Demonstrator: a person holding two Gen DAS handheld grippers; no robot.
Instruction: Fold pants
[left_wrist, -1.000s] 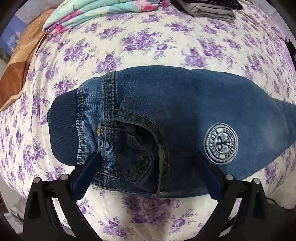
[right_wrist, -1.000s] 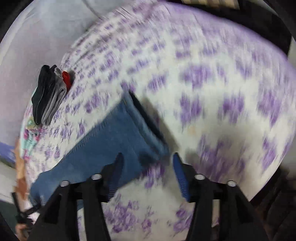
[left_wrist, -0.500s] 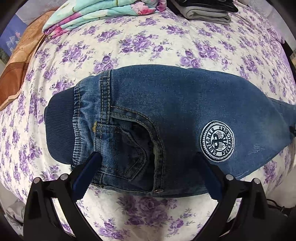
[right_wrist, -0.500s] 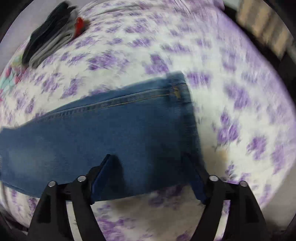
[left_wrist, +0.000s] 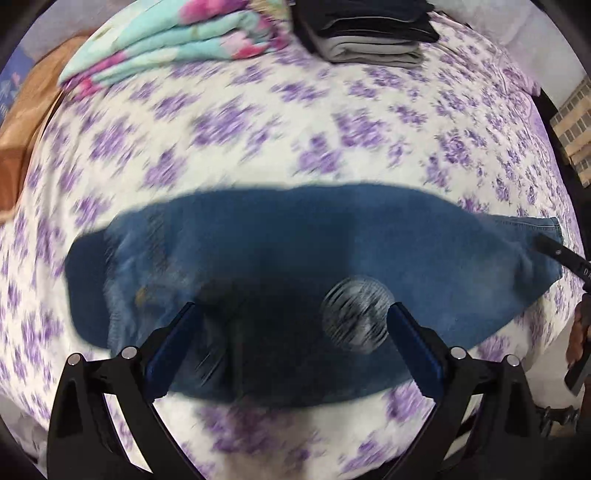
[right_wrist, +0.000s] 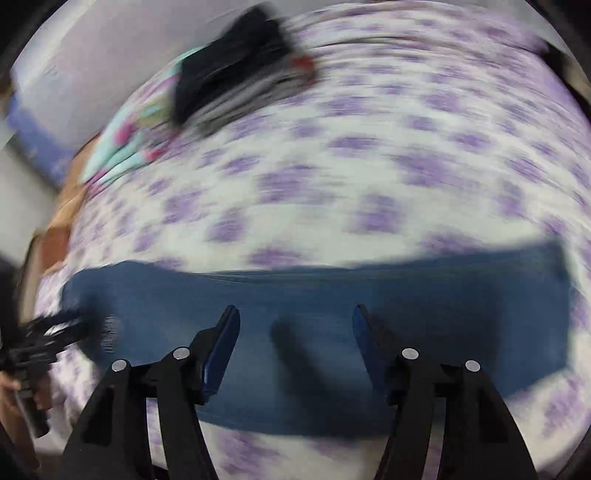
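Blue denim pants (left_wrist: 295, 240) lie flat across the purple-flowered bed sheet (left_wrist: 258, 129), legs stacked on each other. The dark ribbed waistband (left_wrist: 85, 291) is at the left, the leg hem (left_wrist: 546, 225) at the right, and a round patch (left_wrist: 354, 315) sits on the hip. My left gripper (left_wrist: 291, 306) hovers open over the hip and pocket area, with nothing between its pads. My right gripper (right_wrist: 295, 308) hangs open above the middle of the pants' legs (right_wrist: 443, 295), apart from the cloth. Both views are motion-blurred.
At the far side of the bed lie a folded turquoise floral blanket (left_wrist: 166, 48) and a stack of folded dark and grey clothes (left_wrist: 369, 37). A brown cloth (left_wrist: 22, 129) hangs at the bed's left edge. A hand (right_wrist: 11, 387) holding the left gripper shows in the right wrist view.
My right gripper swept from the hem leftwards along the leg, rolling as it went, and widened a little. My left gripper lifted slightly, so the pants look smaller and lower.
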